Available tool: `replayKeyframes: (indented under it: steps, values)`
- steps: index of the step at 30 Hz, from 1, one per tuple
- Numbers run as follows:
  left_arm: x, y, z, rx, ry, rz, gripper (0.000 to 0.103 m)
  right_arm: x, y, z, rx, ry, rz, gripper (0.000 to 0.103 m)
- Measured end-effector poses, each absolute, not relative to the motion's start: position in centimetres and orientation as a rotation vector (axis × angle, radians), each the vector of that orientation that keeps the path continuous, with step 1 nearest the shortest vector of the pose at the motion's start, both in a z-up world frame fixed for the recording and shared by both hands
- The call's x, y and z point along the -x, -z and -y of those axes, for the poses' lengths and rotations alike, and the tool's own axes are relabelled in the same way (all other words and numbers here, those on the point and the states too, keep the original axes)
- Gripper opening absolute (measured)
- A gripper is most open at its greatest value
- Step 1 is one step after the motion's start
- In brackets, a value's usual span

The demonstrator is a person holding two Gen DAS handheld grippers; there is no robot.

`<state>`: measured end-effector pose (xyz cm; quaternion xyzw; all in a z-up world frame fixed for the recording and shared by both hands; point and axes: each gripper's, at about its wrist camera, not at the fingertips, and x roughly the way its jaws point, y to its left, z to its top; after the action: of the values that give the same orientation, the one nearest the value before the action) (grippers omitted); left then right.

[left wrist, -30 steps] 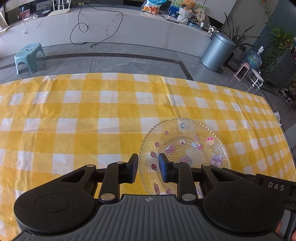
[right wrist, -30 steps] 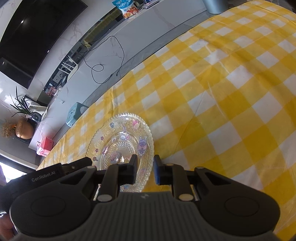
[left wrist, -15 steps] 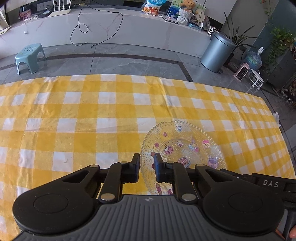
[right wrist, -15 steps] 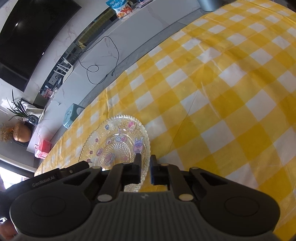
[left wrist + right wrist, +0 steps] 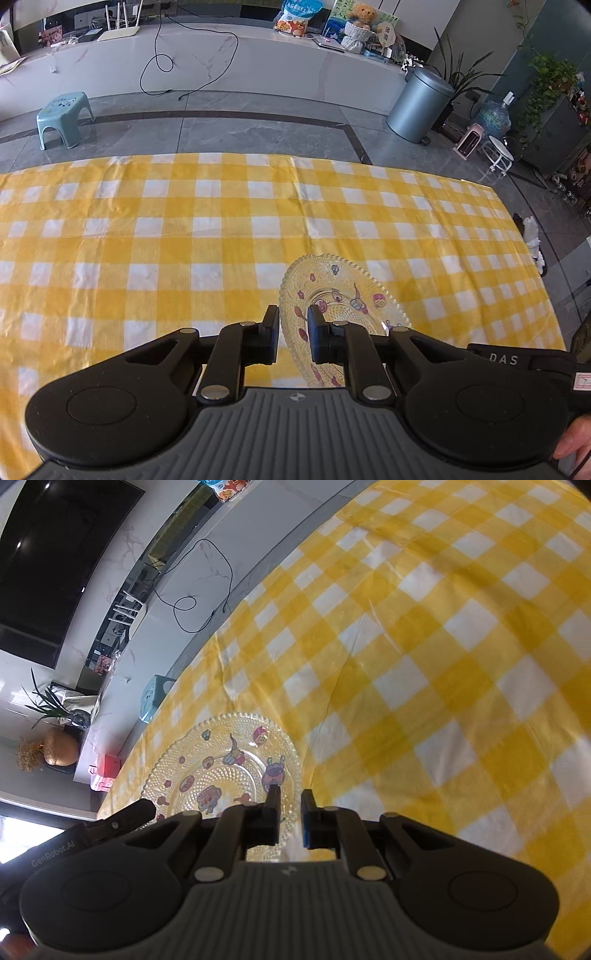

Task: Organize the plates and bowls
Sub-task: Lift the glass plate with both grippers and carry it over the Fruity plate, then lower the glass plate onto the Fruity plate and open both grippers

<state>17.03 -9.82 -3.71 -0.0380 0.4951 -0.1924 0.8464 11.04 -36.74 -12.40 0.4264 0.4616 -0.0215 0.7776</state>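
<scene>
Both grippers have narrowed: the left gripper [image 5: 293,334] and right gripper [image 5: 290,814] now clasp opposite rims of the plate [image 5: 343,306], which tilts off the table [image 5: 147,236], lower centre.

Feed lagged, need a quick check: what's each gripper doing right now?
Left gripper: closed on the glass plate rim.
Right gripper: closed on the same plate's opposite rim.

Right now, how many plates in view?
1. The plate sits tilted between both tongs, left tongs and right tongs at opposite rims, over the cloth. No bowls visible; others may be off-frame.
</scene>
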Motion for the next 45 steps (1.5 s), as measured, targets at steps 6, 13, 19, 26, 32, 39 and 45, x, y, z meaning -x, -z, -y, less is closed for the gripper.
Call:
replayKeyframes:
  steps: [6, 13, 19, 26, 32, 39, 45]
  values:
    - [-12.3, 2.0, 10.0, 0.075, 0.413, -1.022, 0.017, -7.7, 10.7, 36.8, -0.905, 0.047, -1.002, 0.009]
    - [-6.5, 0.8, 10.6, 0.096, 0.426, -1.021, 0.018, -2.0, 9.9, 37.5, -0.913, 0.052, -1.009, 0.008]
    - [-1.9, 1.5, 12.1, 0.094, 0.411, -1.02, 0.018, 1.1, 9.8, 38.3, -0.891, 0.066, -1.023, 0.009]
    - [1.0, 3.4, 12.2, 0.166, 0.399, -1.071, 0.018, 4.3, 10.2, 39.4, -0.812, 0.085, -1.091, 0.008]
    - [2.9, 5.0, 12.3, 0.164, 0.367, -1.085, 0.018, 5.5, 10.0, 38.9, -0.721, 0.096, -1.103, 0.008]
    - [4.3, 6.6, 12.1, 0.171, 0.335, -1.082, 0.017, 5.4, 10.0, 37.9, -0.63, 0.099, -1.108, 0.008]
    - [5.1, 7.4, 12.0, 0.172, 0.313, -1.08, 0.017, 5.7, 9.9, 37.3, -0.589, 0.102, -1.111, 0.009]
